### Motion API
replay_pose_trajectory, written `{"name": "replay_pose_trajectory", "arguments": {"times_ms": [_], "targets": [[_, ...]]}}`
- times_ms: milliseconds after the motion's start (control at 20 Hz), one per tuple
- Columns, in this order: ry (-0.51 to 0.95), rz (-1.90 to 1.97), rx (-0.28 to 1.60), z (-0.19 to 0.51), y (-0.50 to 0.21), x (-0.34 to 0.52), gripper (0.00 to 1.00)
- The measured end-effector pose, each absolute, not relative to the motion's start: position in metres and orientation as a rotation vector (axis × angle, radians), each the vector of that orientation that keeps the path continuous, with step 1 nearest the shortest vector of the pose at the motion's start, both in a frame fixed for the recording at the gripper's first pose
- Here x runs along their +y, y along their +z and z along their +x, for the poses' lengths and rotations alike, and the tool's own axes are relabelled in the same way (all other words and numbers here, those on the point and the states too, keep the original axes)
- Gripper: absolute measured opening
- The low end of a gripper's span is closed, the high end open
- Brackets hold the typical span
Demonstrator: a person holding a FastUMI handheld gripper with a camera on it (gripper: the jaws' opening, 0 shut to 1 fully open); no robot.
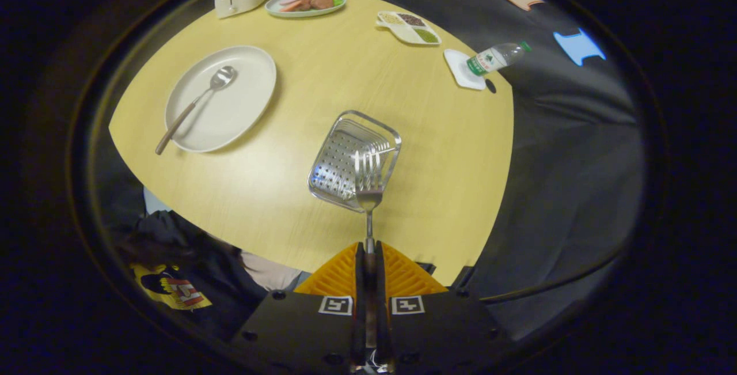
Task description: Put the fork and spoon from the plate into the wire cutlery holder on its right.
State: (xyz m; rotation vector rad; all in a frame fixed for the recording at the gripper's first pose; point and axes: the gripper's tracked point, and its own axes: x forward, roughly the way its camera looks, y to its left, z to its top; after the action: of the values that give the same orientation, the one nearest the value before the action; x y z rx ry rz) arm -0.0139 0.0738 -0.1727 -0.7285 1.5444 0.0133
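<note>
**Fork held over the holder**

The round table (437,150) carries the plate (236,104), with the spoon (196,104) lying across it. To its right stands the wire holder (339,162). The gripper (369,248) pinches the fork (368,190) by its handle, its 2 fingers pressed together, tines above the holder.

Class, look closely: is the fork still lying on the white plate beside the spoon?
No: the fork is clamped in the gripper above the holder; the plate carries the spoon.
</note>
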Motion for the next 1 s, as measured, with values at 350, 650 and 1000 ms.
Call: {"name": "replay_pose_trajectory", "arguments": {"times_ms": [350,650,1000], "targets": [[0.072,-0.813,1.653,-0.013,-0.189,0.077,0.11],[0.066,-0.794,1.673,-0.005,-0.197,0.078,0.20],[0.050,-0.660,1.594,0.003,-0.188,0.080,0.48]]}}
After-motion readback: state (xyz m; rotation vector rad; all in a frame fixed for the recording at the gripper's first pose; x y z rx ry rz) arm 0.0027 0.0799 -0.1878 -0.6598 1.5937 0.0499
